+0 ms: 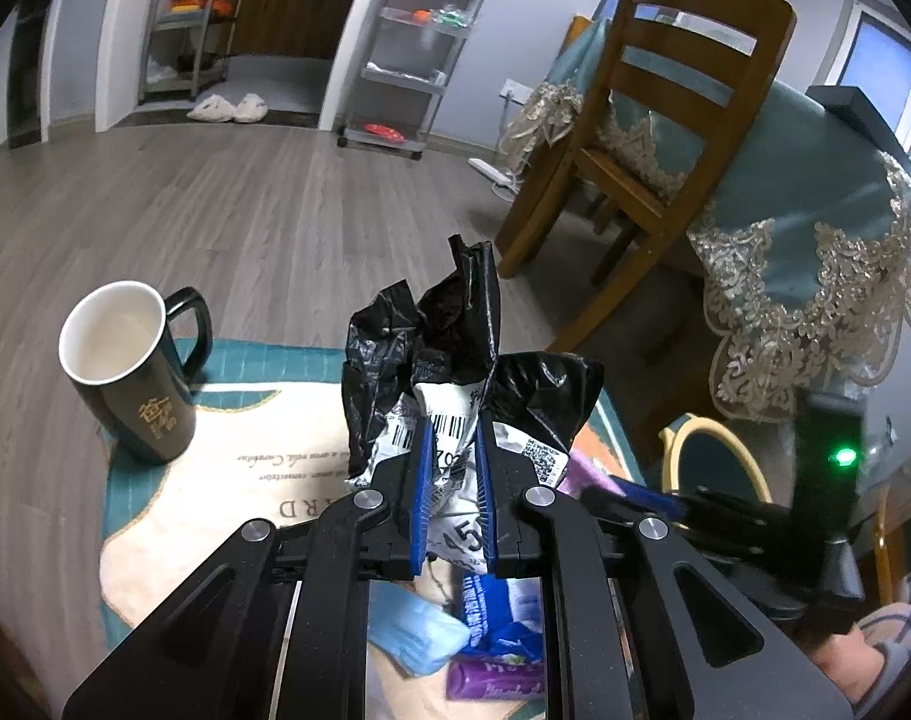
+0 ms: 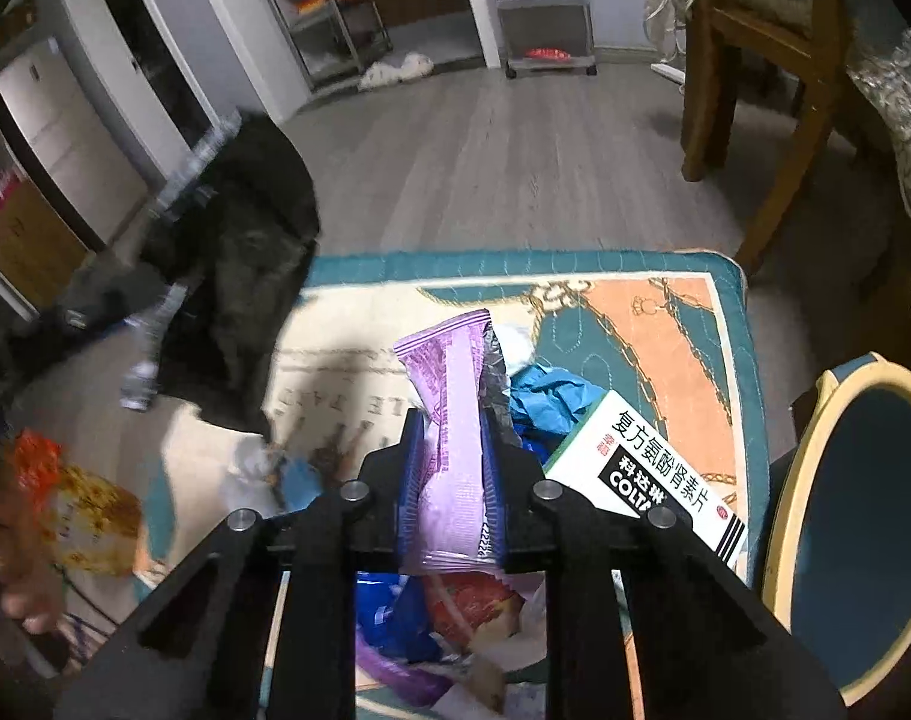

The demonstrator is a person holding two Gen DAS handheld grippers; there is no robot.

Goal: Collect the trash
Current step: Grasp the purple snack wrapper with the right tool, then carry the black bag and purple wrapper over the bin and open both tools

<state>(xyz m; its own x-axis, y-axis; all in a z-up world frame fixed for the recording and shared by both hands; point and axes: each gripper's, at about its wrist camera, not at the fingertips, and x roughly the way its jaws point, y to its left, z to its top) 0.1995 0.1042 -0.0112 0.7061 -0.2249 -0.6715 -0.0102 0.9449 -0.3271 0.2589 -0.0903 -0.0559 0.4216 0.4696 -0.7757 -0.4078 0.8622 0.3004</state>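
A patterned teal mat [image 2: 665, 276] covers the low table. Above it, the left gripper [image 1: 452, 480] pinches a crumpled black mailer bag [image 1: 437, 360] with a barcode label upright between its blue pads. The right gripper [image 2: 452, 480] clamps a purple snack wrapper [image 2: 452, 408], which stands upright between its pads beside a white medicine box [image 2: 647, 474].

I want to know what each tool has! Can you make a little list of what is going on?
left tool: shut on a crumpled black bag with a white label
right tool: shut on a purple wrapper
mug: upright on the mat, empty
medicine box: lying on the mat, beside the right tool
more trash: blue and purple packets under both tools
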